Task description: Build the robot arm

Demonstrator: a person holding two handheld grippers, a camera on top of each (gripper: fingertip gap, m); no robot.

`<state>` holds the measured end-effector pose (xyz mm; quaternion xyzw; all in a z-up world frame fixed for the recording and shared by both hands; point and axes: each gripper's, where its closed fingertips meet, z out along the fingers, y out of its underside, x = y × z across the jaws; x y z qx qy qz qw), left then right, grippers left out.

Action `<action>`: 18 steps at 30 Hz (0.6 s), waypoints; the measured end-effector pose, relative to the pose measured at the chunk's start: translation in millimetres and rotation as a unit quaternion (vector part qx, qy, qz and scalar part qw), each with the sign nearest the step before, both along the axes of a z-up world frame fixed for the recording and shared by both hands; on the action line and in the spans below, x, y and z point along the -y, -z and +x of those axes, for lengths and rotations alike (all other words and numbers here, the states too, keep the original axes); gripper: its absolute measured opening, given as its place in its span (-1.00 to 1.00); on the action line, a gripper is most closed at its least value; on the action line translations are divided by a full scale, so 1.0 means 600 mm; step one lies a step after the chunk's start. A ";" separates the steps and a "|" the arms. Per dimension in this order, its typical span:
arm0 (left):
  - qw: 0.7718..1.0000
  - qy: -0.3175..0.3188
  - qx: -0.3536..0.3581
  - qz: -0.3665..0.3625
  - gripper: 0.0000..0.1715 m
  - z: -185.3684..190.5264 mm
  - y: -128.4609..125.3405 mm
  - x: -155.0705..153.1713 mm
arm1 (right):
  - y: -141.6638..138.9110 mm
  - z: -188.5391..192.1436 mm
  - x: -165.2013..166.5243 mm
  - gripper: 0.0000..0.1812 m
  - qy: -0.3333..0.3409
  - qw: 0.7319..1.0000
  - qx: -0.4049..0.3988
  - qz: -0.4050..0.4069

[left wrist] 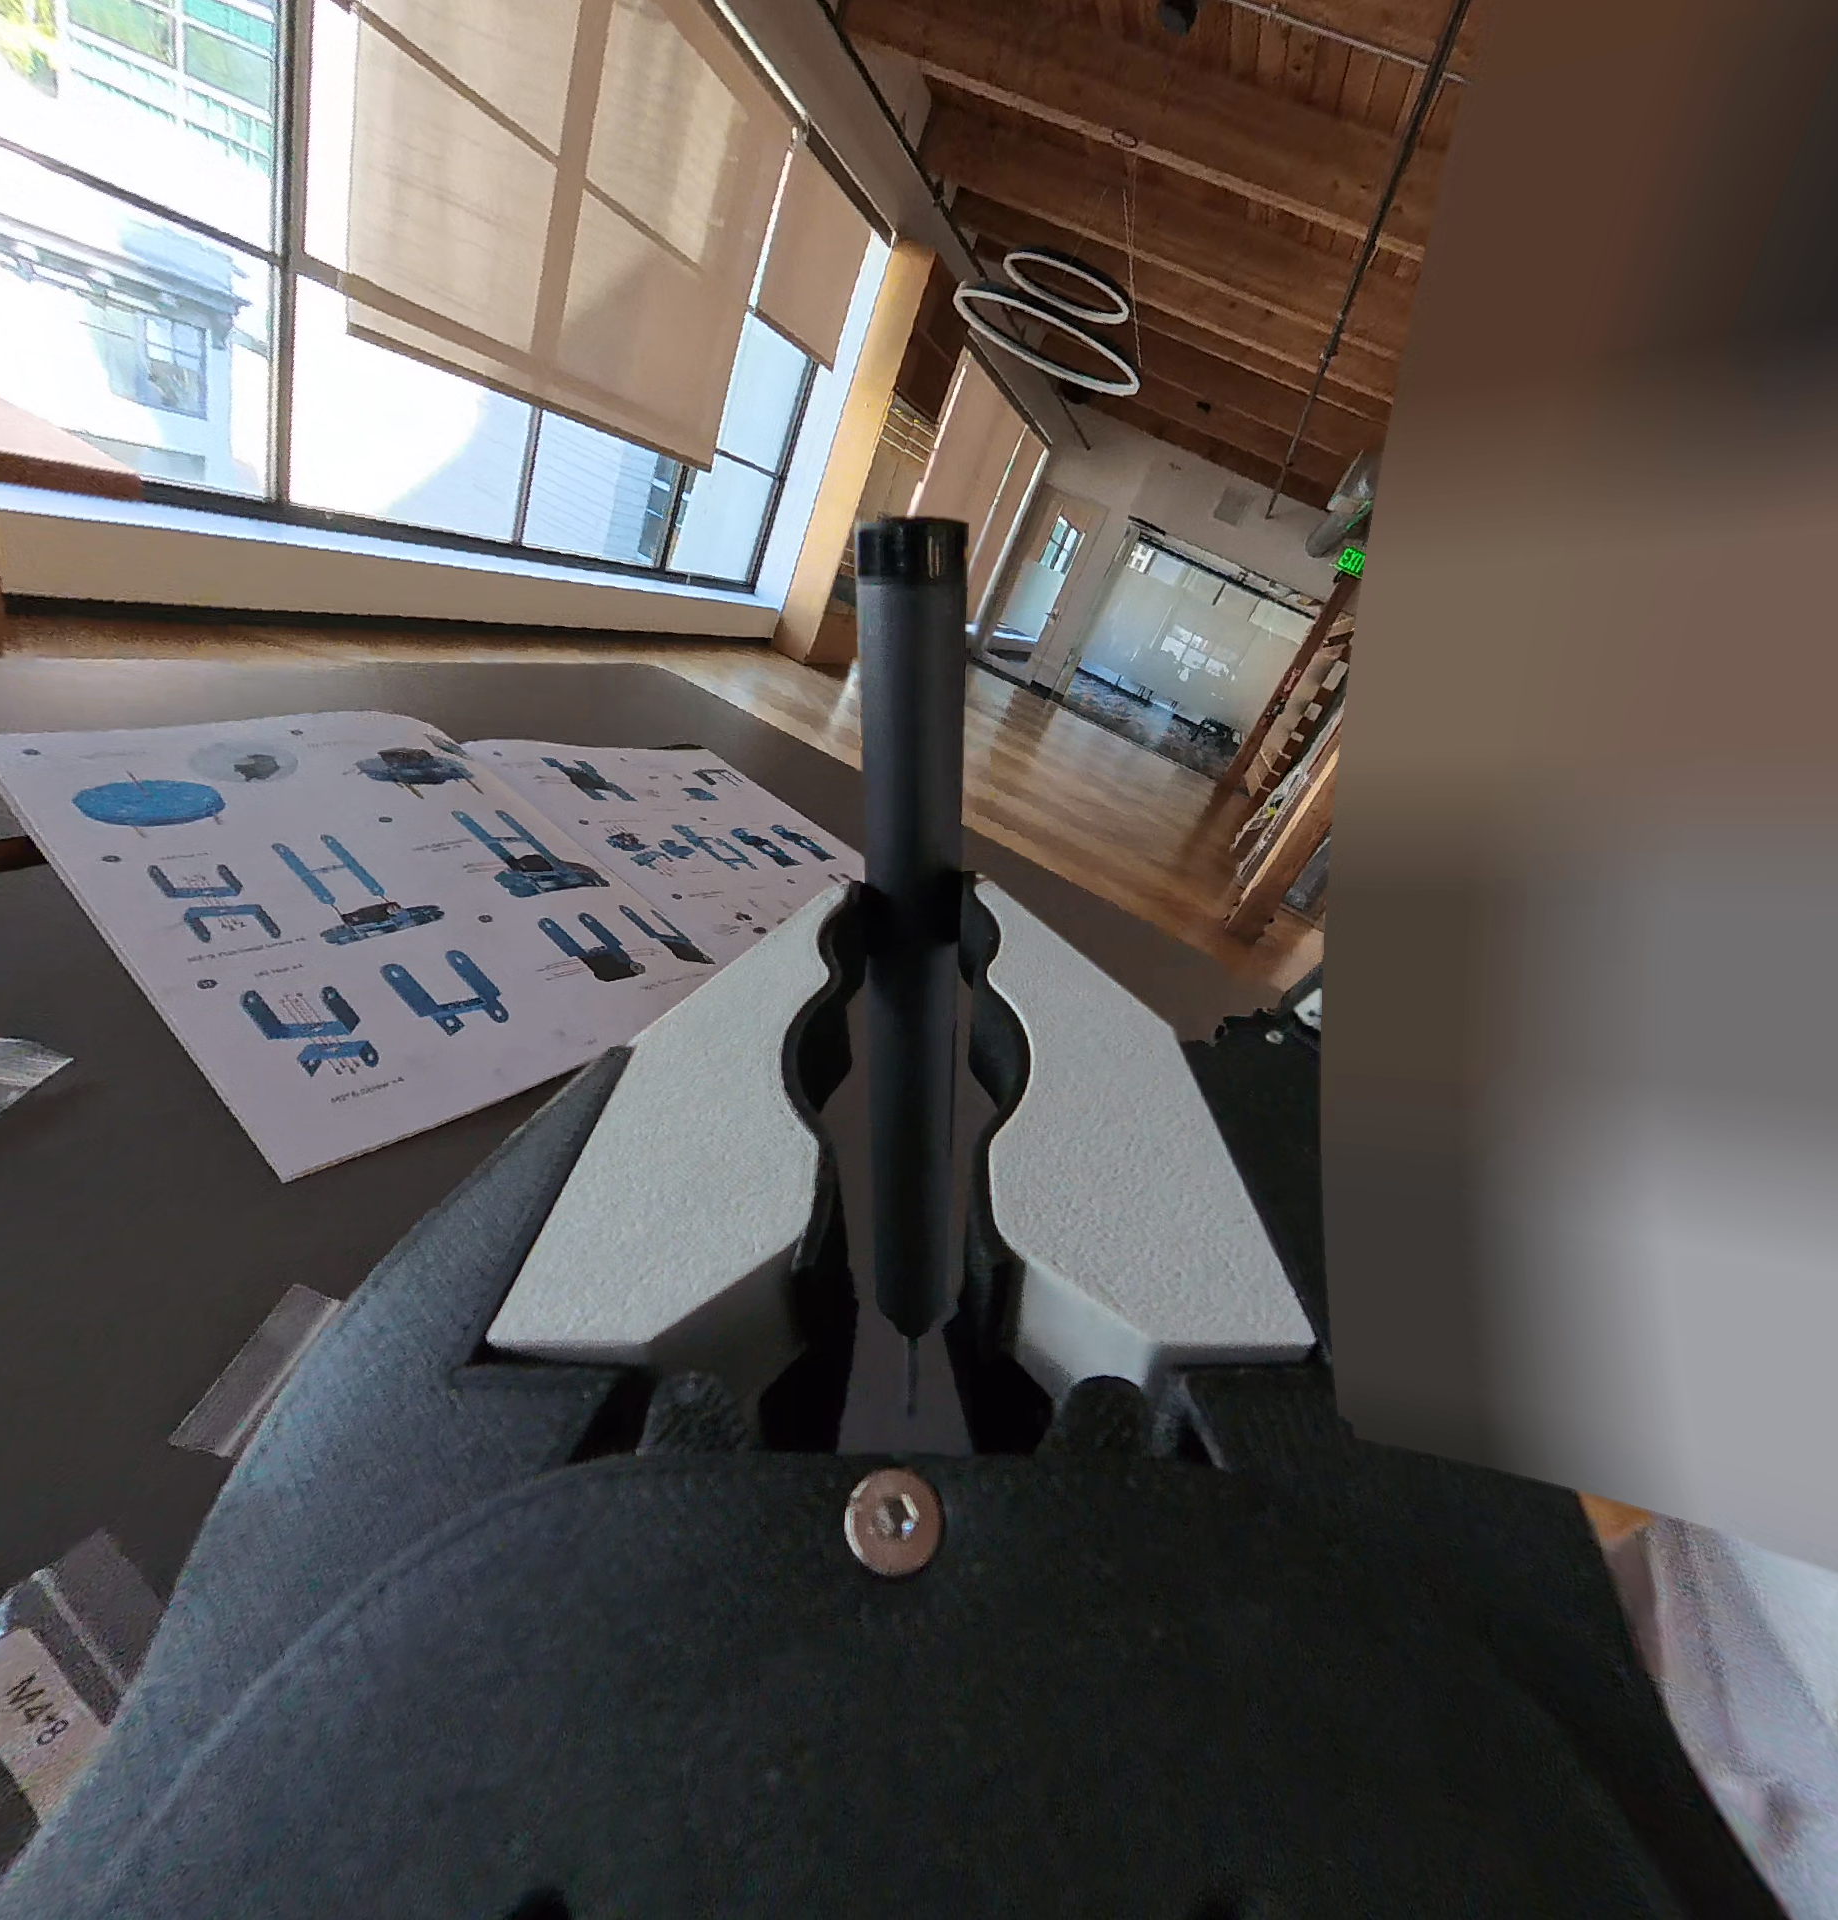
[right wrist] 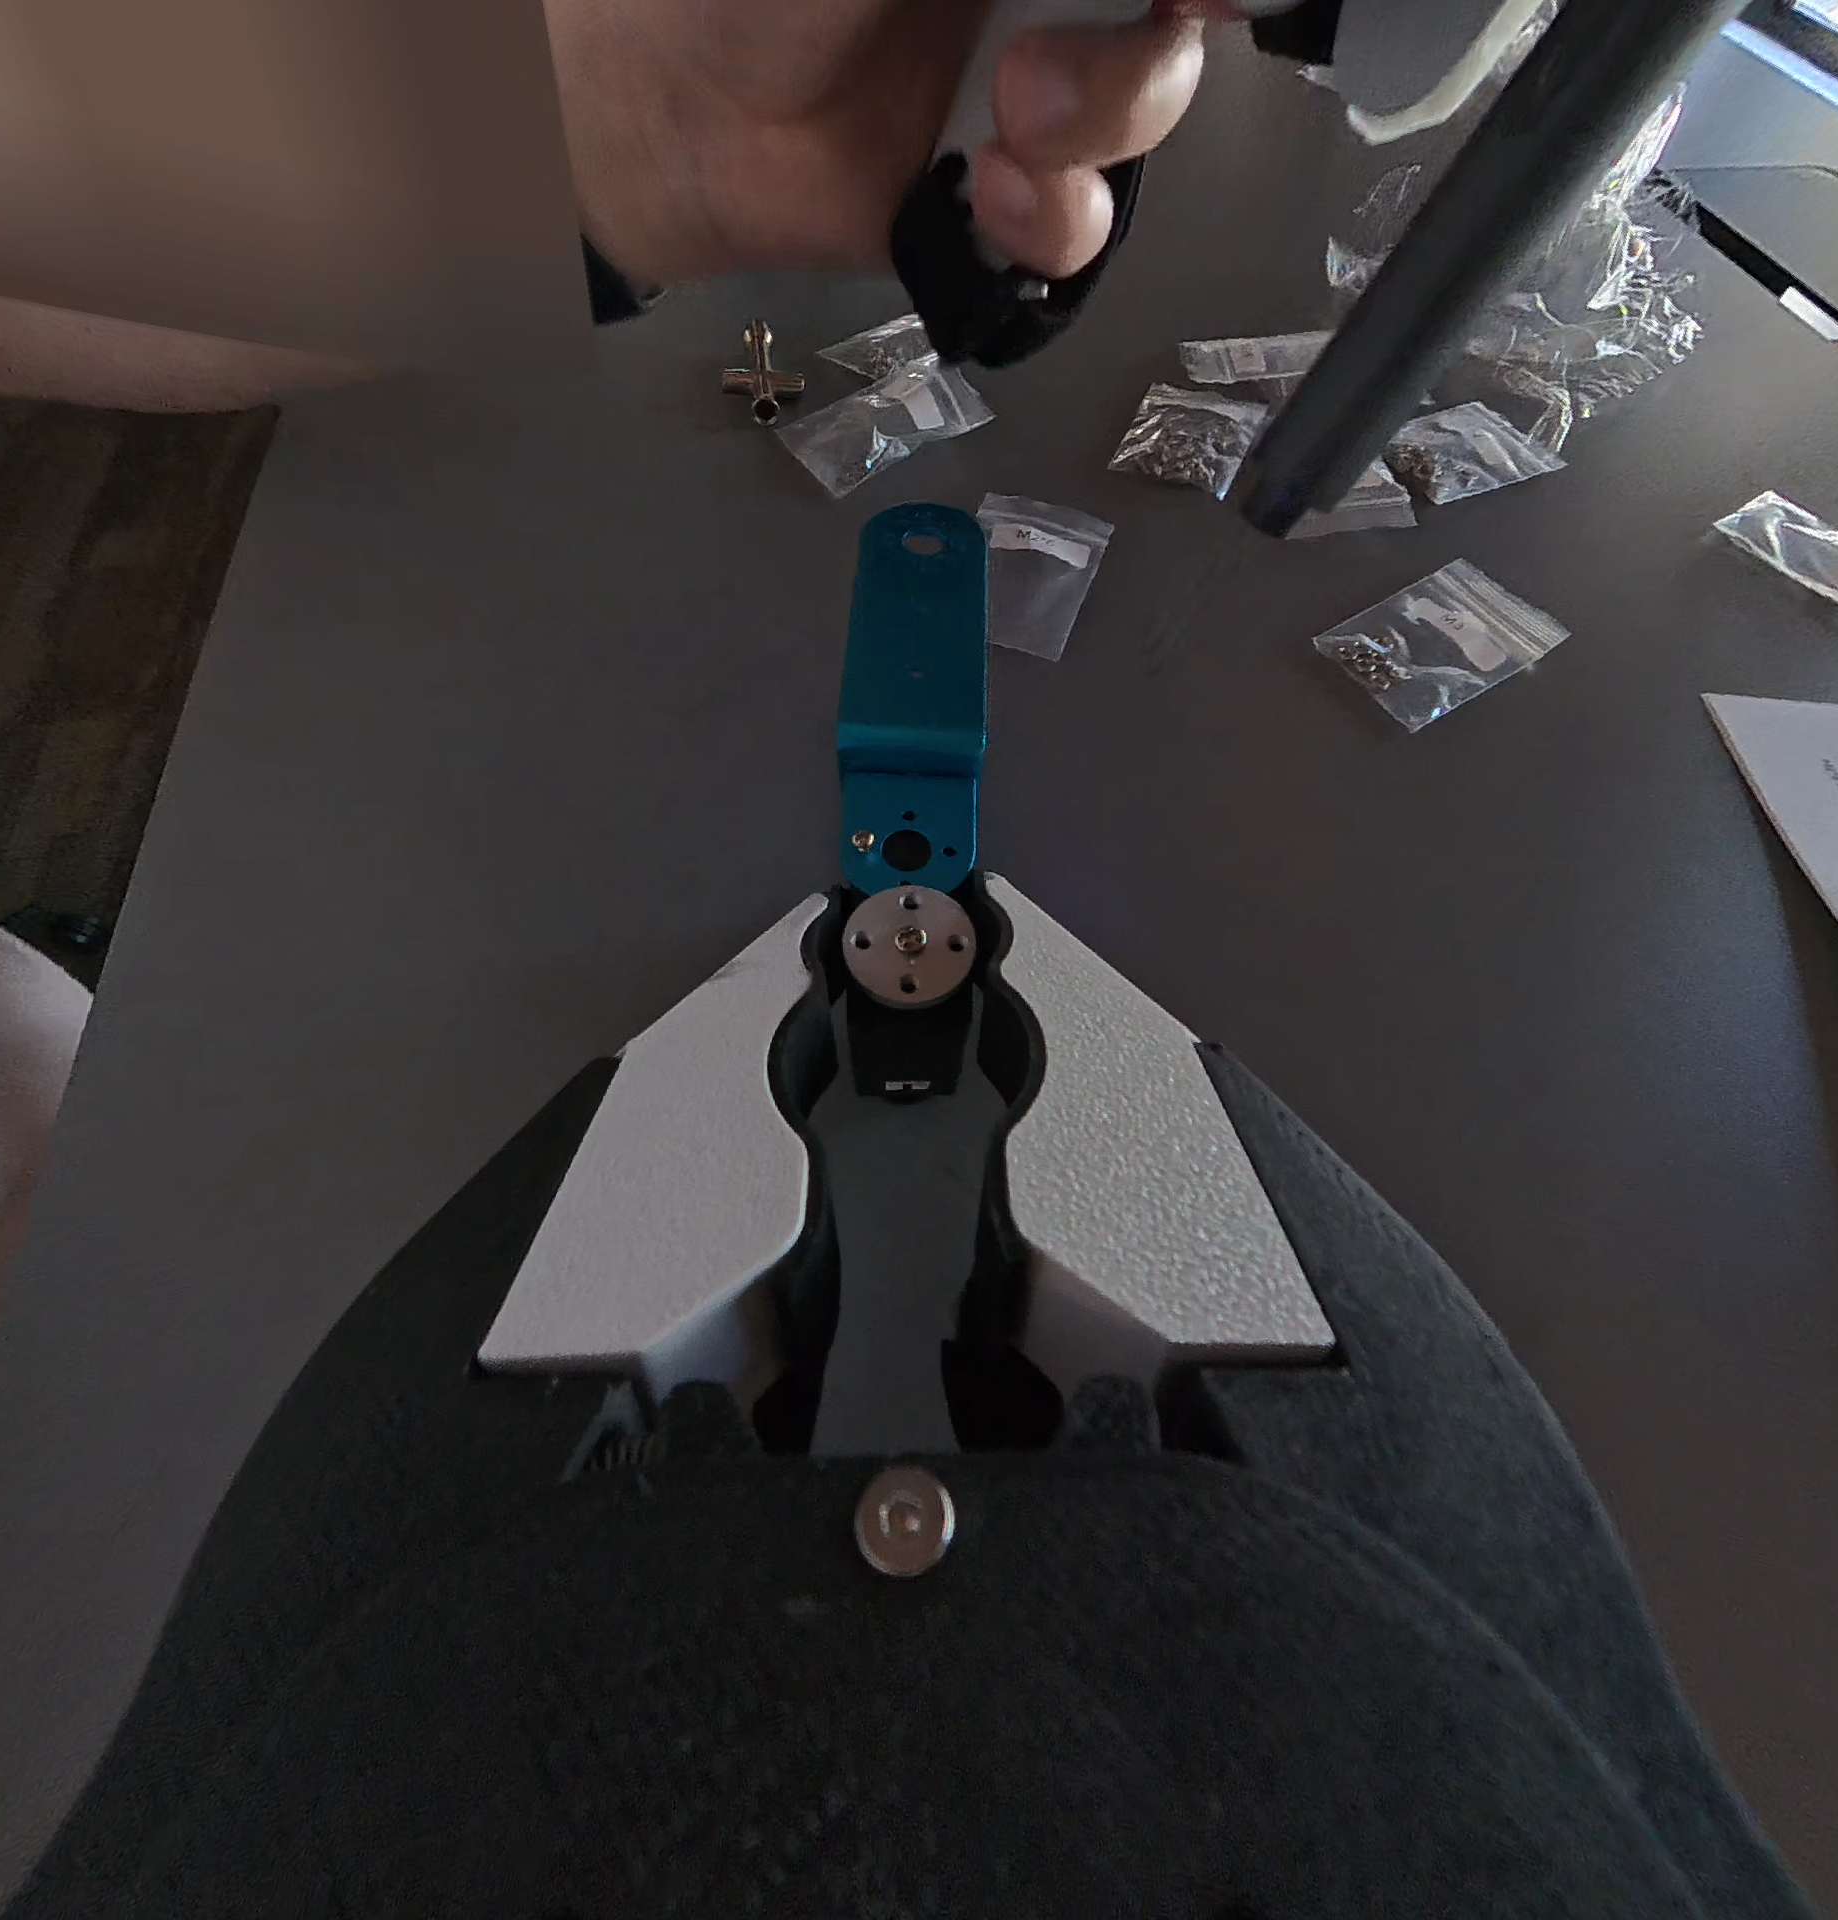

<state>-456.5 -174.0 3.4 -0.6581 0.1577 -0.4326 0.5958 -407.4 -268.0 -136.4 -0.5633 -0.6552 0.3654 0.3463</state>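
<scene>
Upright, left gripper [left wrist: 910, 935] clamps black screwdriver [left wrist: 910, 831]; right gripper [right wrist: 907, 935] clamps servo [right wrist: 902, 997].

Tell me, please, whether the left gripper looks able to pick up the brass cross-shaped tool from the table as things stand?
Probably not yet: the left gripper is shut on a dark screwdriver, so its fingers are occupied. The cross-shaped tool itself lies uncovered on the table, beside small screw bags.

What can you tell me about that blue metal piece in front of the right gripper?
The blue bracket looks like anodised metal, bent in an L. Its long arm ends in a rounded tip with a hole; its short flange has a central hole and one small screw. It adjoins a black servo with a silver disc, clamped between the right gripper fingers, above the grey table.
</scene>
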 end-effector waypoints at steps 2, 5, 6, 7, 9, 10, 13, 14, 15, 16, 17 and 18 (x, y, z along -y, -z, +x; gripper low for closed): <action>1.000 -0.019 -0.013 0.020 -0.82 0.005 0.007 0.002 | 0.000 0.000 -0.001 -0.75 0.002 1.000 0.000 0.002; 0.998 -0.047 -0.027 0.038 -0.82 0.014 0.019 0.003 | 0.000 0.000 -0.002 -0.75 0.004 1.000 0.000 -0.001; 0.997 -0.053 -0.033 0.040 -0.82 0.017 0.025 0.002 | 0.000 0.000 -0.002 -0.75 0.003 1.000 0.000 0.000; 0.997 -0.058 -0.037 0.038 -0.82 0.019 0.032 0.002 | 0.000 0.000 -0.001 -0.75 0.002 1.000 0.000 0.000; 0.997 -0.059 -0.033 0.030 -0.81 0.022 0.042 0.003 | 0.000 0.000 -0.001 -0.75 -0.001 1.000 -0.001 0.000; 0.998 -0.059 -0.025 0.024 -0.82 0.020 0.045 0.004 | 0.000 0.000 -0.001 -0.75 -0.002 1.000 -0.001 0.001; 0.998 -0.064 -0.018 0.006 -0.81 0.013 0.054 0.010 | 0.000 0.000 -0.002 -0.75 -0.003 1.000 -0.002 0.007; 0.998 -0.063 -0.016 0.002 -0.81 0.012 0.054 0.015 | 0.000 0.000 -0.003 -0.75 0.000 1.000 -0.002 0.007; 0.998 -0.066 -0.014 -0.002 -0.81 0.011 0.054 0.020 | 0.000 0.000 -0.005 -0.75 0.003 1.000 -0.002 0.005; 0.997 -0.072 -0.011 0.000 -0.82 0.008 0.052 0.026 | 0.000 0.000 -0.007 -0.75 0.006 1.000 -0.001 0.001; 0.997 -0.079 -0.010 0.002 -0.81 0.004 0.051 0.032 | 0.000 0.000 -0.008 -0.75 0.008 1.000 -0.001 -0.003; 0.996 -0.087 -0.011 0.000 -0.81 0.001 0.052 0.037 | 0.000 0.000 -0.009 -0.75 0.008 1.000 -0.001 -0.005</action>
